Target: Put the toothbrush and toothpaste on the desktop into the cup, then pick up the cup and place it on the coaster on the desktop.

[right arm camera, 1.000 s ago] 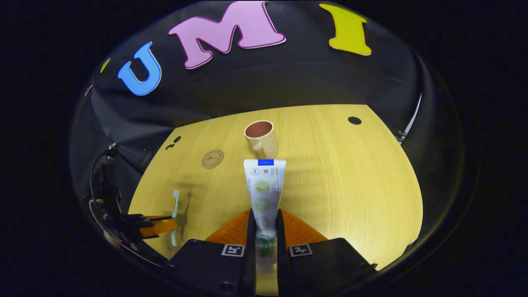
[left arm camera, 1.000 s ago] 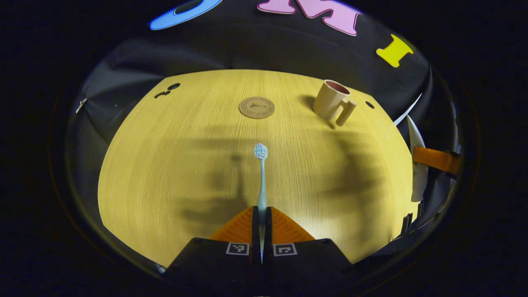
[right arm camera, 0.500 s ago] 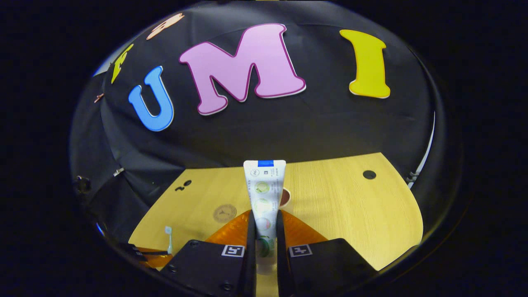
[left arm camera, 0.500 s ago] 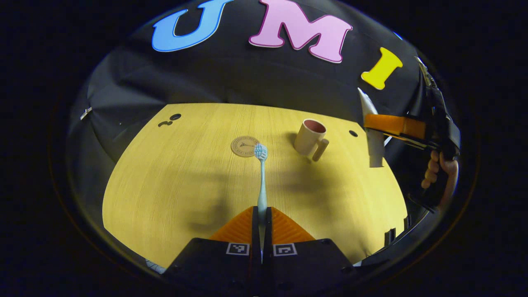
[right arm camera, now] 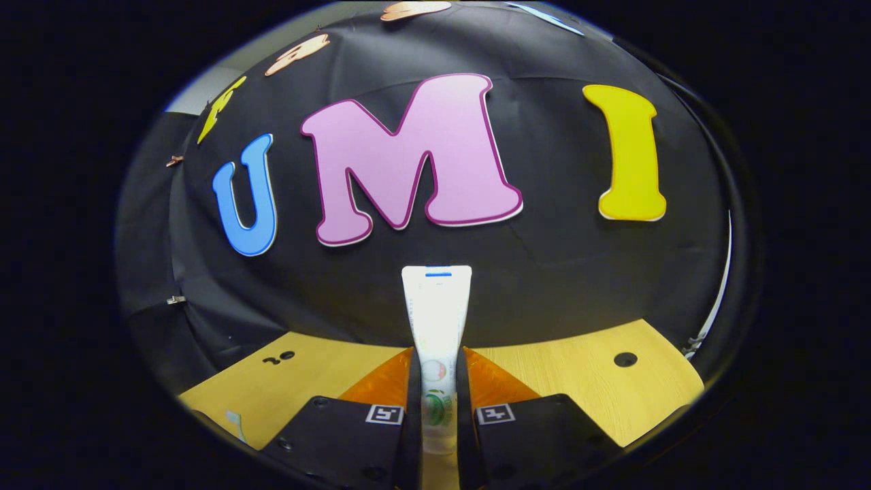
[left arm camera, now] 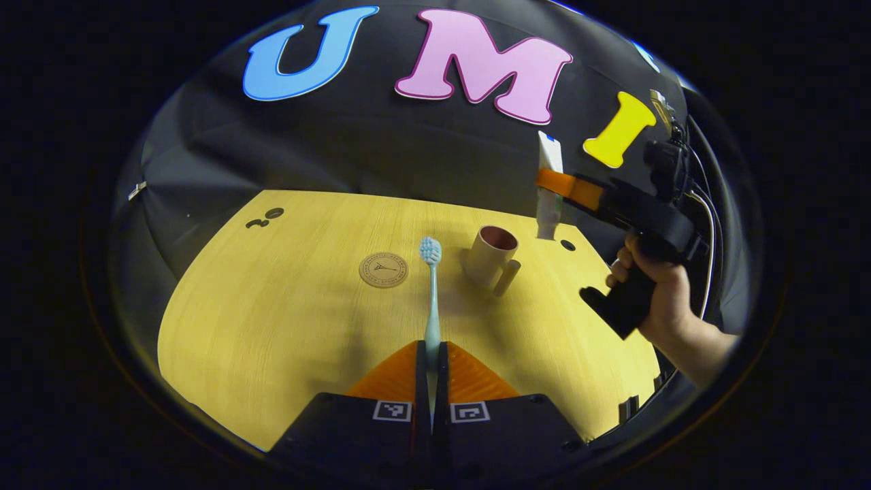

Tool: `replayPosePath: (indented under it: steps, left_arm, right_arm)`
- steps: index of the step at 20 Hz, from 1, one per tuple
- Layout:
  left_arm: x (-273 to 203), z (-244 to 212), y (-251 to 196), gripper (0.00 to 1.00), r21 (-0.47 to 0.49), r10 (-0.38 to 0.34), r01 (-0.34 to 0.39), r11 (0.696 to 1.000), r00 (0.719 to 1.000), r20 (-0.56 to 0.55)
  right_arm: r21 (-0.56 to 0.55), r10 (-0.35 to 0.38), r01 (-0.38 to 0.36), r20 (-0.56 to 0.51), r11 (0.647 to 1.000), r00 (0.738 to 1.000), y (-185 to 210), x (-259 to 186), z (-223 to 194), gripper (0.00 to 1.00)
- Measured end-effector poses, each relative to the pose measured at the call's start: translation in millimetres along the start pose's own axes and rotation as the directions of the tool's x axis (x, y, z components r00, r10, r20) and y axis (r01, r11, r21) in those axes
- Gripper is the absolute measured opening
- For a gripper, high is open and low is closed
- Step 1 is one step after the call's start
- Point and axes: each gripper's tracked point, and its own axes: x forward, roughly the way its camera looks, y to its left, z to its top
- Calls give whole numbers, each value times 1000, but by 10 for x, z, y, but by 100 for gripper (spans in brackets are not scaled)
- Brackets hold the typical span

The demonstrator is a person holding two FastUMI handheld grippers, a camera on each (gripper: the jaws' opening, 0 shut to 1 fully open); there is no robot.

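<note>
My left gripper is shut on the handle of a pale blue toothbrush, whose head points forward above the table. Past its head stands a beige cup with a handle, and a round tan coaster lies left of the cup. A white toothpaste tube is clamped between the fingers of my right gripper, shut on it. In the left gripper view, a hand holds that right gripper high, with the toothpaste tube hanging upright above and just right of the cup.
The yellow wooden table has small dark holes near its far left and far right. Black cloth wall rises right behind the table's far edge.
The right gripper has risen and tilted the tube upright, moving closer over the cup. My left gripper has lifted a little, so the table looks farther; the toothbrush stays clamped.
</note>
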Motion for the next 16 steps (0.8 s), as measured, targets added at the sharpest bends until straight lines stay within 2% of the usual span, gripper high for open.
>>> replayPosePath:
  steps: [3, 6, 11, 16]
  left_arm:
    - [78, 34, -5, 7, -13, 16, -16, 1000, 1000, 12]
    - [199, 148, -55, 7, -30, 21, -20, 999, 999, 41]
    - [351, 223, -174, 7, -64, 15, -11, 998, 997, 70]
    - [424, 202, -291, 7, -97, 5, 2, 995, 997, 81]
  right_arm:
    - [-48, -17, 19, 46, 999, 999, -41, 245, -111, 24]
    - [-36, -22, 25, 64, 999, 998, -96, 464, -289, 24]
    - [-24, -30, 31, 29, 999, 999, -189, 689, -758, 24]
    - [-15, -9, 10, 12, 1000, 1000, -201, 761, -992, 25]
